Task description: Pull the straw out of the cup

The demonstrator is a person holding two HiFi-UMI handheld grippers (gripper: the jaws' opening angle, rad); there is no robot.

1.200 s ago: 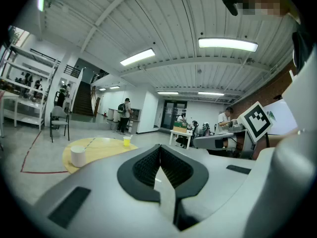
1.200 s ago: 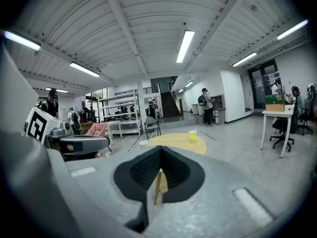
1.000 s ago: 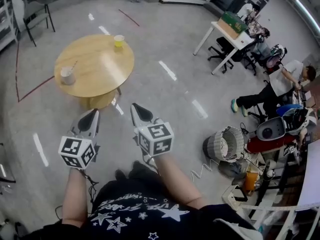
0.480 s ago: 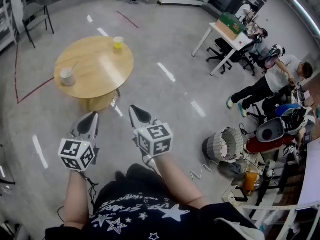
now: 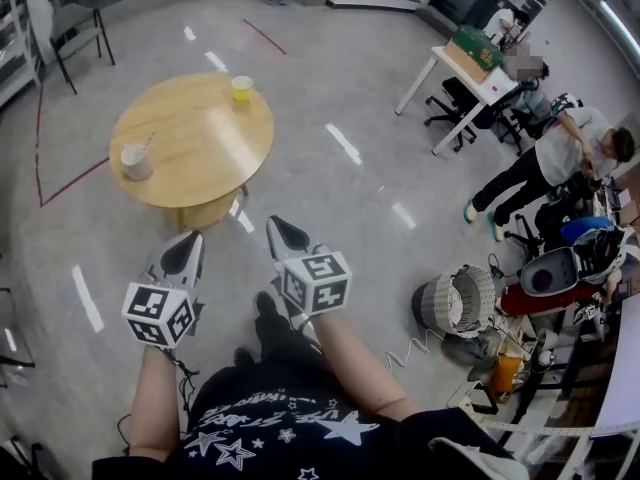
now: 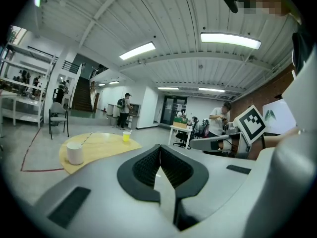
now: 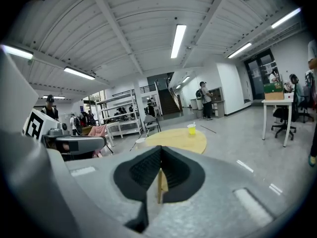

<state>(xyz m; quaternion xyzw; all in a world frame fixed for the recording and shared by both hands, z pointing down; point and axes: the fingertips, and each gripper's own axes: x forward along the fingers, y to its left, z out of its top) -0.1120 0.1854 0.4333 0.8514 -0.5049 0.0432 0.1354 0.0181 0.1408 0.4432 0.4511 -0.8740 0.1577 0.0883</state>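
Wooden table [image 5: 200, 153] ahead, left gripper [image 5: 187, 238] closed, empty, right gripper [image 5: 277, 224] closed, empty

- Head view: looks from above, steeply down and forward. The person's arms enter at 6 o'clock, with the left gripper [image 5: 183, 250] and right gripper [image 5: 287, 236] close. The round table [image 5: 200, 138] is farther off at 11 o'clock.
- Left gripper view: low and nearly level along its jaws, with the table far off at 10 o'clock.
- Right gripper view: equally low, with the table at 12 o'clock.
- All three views share the table, its white cup [image 5: 134, 161] and its yellow cup [image 5: 242, 88].
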